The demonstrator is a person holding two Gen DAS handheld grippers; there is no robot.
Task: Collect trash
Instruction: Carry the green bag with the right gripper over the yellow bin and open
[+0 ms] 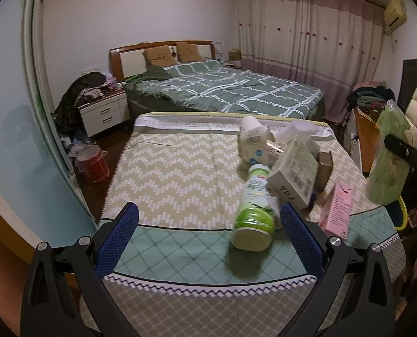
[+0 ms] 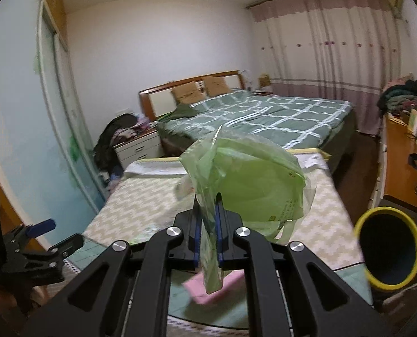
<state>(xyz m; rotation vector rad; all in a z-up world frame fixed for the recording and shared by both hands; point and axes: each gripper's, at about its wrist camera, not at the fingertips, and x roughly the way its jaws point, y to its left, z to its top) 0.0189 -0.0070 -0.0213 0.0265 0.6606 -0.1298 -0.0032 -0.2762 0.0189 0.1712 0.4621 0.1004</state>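
My left gripper [image 1: 208, 219] is open and empty above the table's near edge, with a green-and-white bottle [image 1: 255, 210] lying on its side just inside its right finger. Behind the bottle lie a white bottle [image 1: 252, 140], a white carton [image 1: 294, 179], a brown box [image 1: 325, 165] and a pink carton [image 1: 336, 210]. My right gripper [image 2: 208, 210] is shut on a green plastic bag [image 2: 247, 185], held up above the table; the bag also shows at the right of the left wrist view [image 1: 388, 154]. The pink carton [image 2: 211, 287] lies below the bag.
The table carries a beige zigzag cloth [image 1: 174, 168] with a teal border. A yellow-rimmed bin [image 2: 388, 248] stands at the table's right. A bed [image 1: 222, 87] is behind, a nightstand [image 1: 104, 112] and red bucket [image 1: 93, 163] on the left.
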